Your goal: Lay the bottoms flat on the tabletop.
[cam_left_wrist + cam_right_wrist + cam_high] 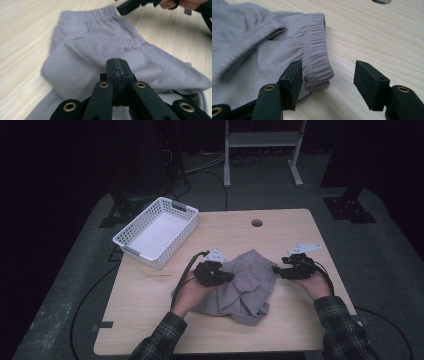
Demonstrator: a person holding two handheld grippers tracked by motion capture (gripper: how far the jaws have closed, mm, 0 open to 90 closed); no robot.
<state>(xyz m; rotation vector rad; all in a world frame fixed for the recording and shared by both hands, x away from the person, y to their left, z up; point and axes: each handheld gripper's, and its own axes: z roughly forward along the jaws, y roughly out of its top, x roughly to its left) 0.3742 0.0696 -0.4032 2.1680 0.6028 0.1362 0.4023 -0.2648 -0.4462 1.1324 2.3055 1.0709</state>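
A grey garment (247,280) with an elastic waistband lies crumpled on the wooden table (150,320). My left gripper (230,276) rests at the garment's left side, pointing right. In the left gripper view its jaws (117,62) are shut pad to pad over the grey cloth (82,50), and I see no fold between them. My right gripper (275,269) is at the garment's right edge, pointing left. It stands open (328,72), with the waistband corner (317,50) lying between the jaws, close to the left one. Neither pad presses on it.
A white slotted basket (157,232) sits at the table's back left corner, with nothing in it. A round hole (257,223) pierces the tabletop behind the garment. Bare wood lies in front of and to the left of the cloth. A metal stand (262,150) is beyond the table.
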